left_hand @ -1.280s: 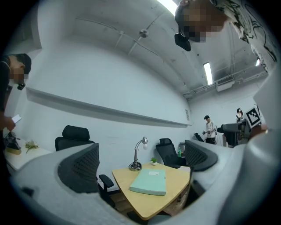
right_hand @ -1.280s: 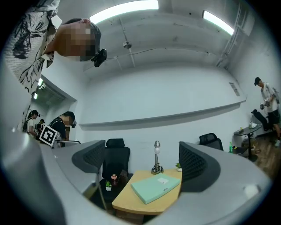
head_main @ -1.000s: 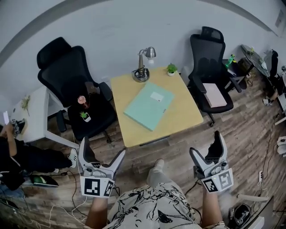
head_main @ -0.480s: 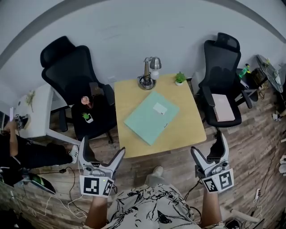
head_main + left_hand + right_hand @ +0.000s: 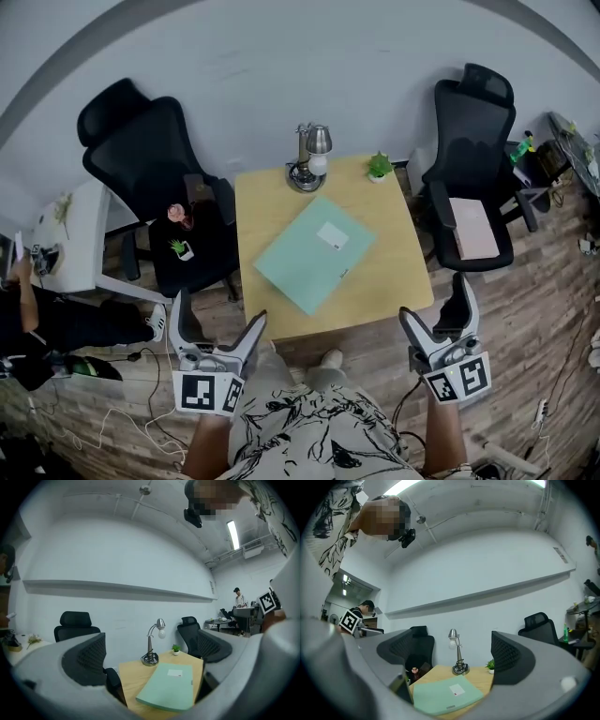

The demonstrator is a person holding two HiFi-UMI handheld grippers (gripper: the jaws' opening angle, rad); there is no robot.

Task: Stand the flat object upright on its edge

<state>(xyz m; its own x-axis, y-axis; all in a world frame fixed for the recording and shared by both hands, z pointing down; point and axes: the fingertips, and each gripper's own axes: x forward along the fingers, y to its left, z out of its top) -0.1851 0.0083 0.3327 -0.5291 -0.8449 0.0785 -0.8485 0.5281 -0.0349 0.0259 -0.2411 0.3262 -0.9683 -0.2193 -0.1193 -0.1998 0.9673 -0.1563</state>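
A pale green folder [image 5: 314,253] lies flat and askew on the square wooden desk [image 5: 398,281], a white label on its top. A silver lamp [image 5: 308,161] and a small potted plant [image 5: 379,167] stand at the desk's far edge. The left gripper [image 5: 217,315] and right gripper [image 5: 434,304] hover short of the near edge, well apart from the folder, fingers spread. Black chairs [image 5: 141,159] flank the desk. The left seat carries what may be a tiny plant.

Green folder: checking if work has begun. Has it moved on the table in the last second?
No. The green folder keeps its place in front of the lamp; only the camera shifted.
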